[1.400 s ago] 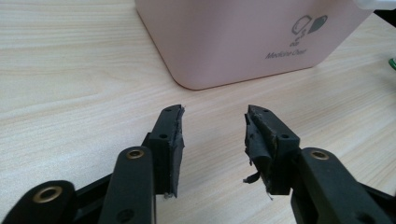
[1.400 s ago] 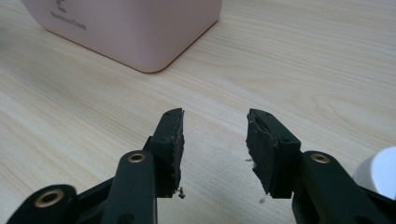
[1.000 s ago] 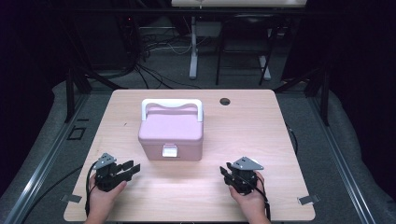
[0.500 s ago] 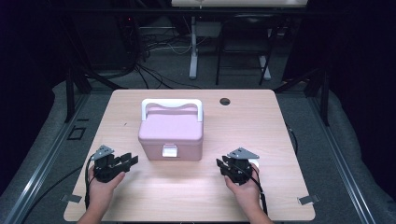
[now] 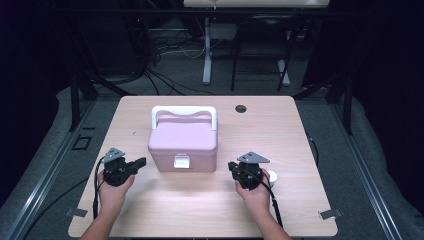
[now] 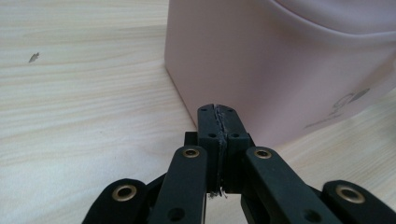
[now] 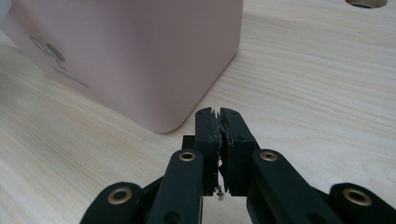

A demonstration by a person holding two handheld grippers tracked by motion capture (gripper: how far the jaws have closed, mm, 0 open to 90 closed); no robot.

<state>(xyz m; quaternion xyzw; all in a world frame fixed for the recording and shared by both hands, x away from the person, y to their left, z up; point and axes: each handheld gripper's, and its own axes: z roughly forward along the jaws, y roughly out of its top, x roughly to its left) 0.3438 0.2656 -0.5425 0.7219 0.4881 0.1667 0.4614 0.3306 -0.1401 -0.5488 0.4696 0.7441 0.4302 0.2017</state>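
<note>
Your pink box (image 5: pixel 183 144) sits mid-desk (image 5: pixel 280 210), white handle (image 5: pixel 184 111) up and white latch (image 5: pixel 181 162) facing you, as the high view shows. Your left gripper (image 5: pixel 139 162) is just off its left front corner, your right gripper (image 5: pixel 233 167) off the right one. Each gripper view adds detail: jaws have just been closing and now meet with nothing between them, aimed at a bottom corner, with faint printing on the box walls.

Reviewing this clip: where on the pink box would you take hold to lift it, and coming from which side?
Probably the white handle: it arches upright over the back of the pink box, leaving a gap under its top bar. Come from above with open jaws across the bar. The box walls are smooth and broad, likely too wide for either gripper.
</note>
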